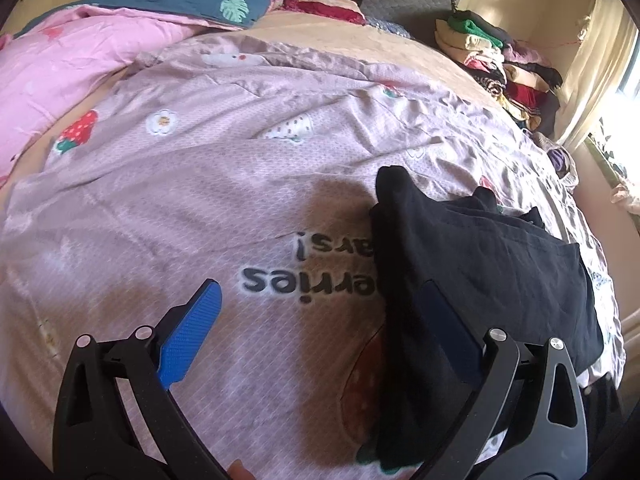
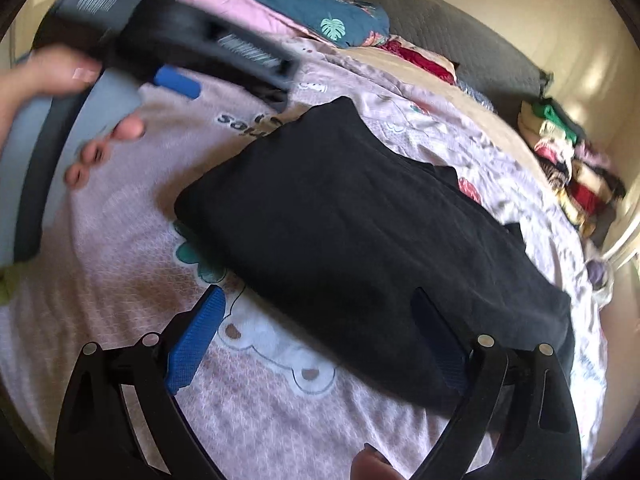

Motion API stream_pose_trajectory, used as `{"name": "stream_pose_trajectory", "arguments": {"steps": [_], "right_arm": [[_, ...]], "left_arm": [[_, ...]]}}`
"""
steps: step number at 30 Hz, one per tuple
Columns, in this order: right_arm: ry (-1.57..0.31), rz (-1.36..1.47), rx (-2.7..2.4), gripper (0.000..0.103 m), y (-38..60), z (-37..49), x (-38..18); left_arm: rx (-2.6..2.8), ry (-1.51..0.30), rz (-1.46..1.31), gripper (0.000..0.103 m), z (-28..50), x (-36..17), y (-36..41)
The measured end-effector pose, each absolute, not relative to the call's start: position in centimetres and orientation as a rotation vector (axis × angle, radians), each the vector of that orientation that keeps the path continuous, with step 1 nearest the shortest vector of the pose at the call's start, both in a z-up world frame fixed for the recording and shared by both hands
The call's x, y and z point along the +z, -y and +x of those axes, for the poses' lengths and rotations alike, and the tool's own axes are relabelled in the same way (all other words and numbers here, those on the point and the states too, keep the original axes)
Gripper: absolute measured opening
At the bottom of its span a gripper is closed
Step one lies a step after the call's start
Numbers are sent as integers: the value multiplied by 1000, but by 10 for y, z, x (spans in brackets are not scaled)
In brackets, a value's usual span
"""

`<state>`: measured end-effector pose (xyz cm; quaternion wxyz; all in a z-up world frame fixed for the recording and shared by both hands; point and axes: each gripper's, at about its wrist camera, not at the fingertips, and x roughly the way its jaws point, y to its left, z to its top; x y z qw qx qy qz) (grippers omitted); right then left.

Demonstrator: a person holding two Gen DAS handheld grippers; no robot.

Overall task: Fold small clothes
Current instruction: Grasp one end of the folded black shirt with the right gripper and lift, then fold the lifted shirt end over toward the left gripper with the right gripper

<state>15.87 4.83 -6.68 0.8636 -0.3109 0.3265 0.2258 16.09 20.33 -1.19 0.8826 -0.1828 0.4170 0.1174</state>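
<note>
A black folded garment [image 1: 480,264] lies on the pink printed bedsheet [image 1: 200,184]. It also shows in the right wrist view [image 2: 340,216]. My left gripper [image 1: 320,312] is open, its left blue pad [image 1: 192,332] over the sheet and its right pad [image 1: 448,328] over the garment's left edge. My right gripper [image 2: 320,320] is open above the garment's near edge, its right pad [image 2: 436,336] over the black cloth. The left gripper's body [image 2: 192,36] and the hand holding it show blurred at the upper left of the right wrist view.
A pink and teal quilt [image 1: 140,20] is bunched at the head of the bed. A stack of folded clothes [image 1: 504,68] sits at the far right by the wall, also in the right wrist view [image 2: 568,160]. A window and curtain [image 1: 600,80] are on the right.
</note>
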Motion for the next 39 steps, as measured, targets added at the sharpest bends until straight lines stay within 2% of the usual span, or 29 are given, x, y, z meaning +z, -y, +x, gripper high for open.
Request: {"name": "stream_pose_trajectory", "arguments": {"steps": [12,15,16,20,23,28,29,31,32,33,34,37,39], "right_arm": [[-632,-667,366,91,-57,201,-83],[-615,-608,386,69,-48,203,-75],[-600,-582,402,65,-43,202,-70],[-516,-546,433,28,-30,190,-51],[-479,-501,414,22,-18,186,-37],[-444,-430,385,20,11,179,-21],[-439,-418,378,20,17,178,-19],[-429,-387,359,20,30,175,-15],[-426,-370,349,20,37,173,-13],[-423,-358,341,19,42,173,-11],[-418,-335,327,19,50,171,-10],[-417,-254,286,19,78,169,-4],[-422,-196,263,19,97,169,1]], "left_arm": [[194,-906,-410,93,197,-18,-197],[165,-934,-431,93,207,-23,-193],[158,-941,-437,93,210,-24,-192],[126,-962,-474,93,218,-27,-181],[113,-961,-475,93,222,-24,-171],[62,-921,-482,92,227,-10,-146],[50,-908,-484,89,228,-6,-140],[8,-883,-491,63,231,4,-125],[-5,-871,-490,61,232,10,-117],[-16,-862,-486,54,234,14,-110],[-35,-847,-481,43,235,20,-102],[-82,-805,-461,31,236,39,-77],[-113,-791,-447,28,240,49,-60]]}}
